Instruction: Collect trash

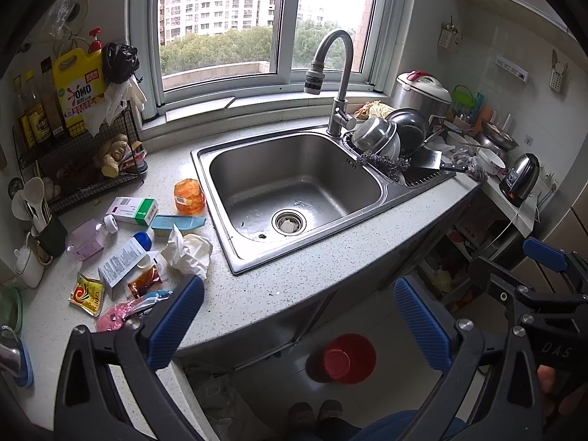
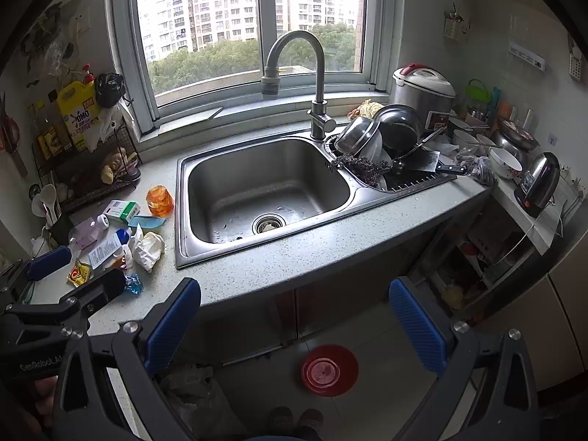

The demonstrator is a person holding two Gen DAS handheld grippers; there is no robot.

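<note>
Hovering wide-fingered and empty, the left gripper [image 1: 299, 316] and right gripper [image 2: 294, 316] hang before the grey speckled stone counter [image 1: 294, 272]. The trash, crumpled white tissue [image 1: 187, 250] among wrappers, lies left of the steel sink [image 1: 294, 183]; a careless grab might knock neighbouring bottles over.

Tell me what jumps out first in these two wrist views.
The heap of litter on the grey speckled countertop left of the stainless steel sink: a crumpled white tissue, an orange plastic cup on its side, a yellow sauce sachet and small cartons. Right of the basin, a drying rack is stacked with steel bowls and a black pan. On the floor below stands a red plastic bucket; both hand-held grippers hang open and empty.
</note>
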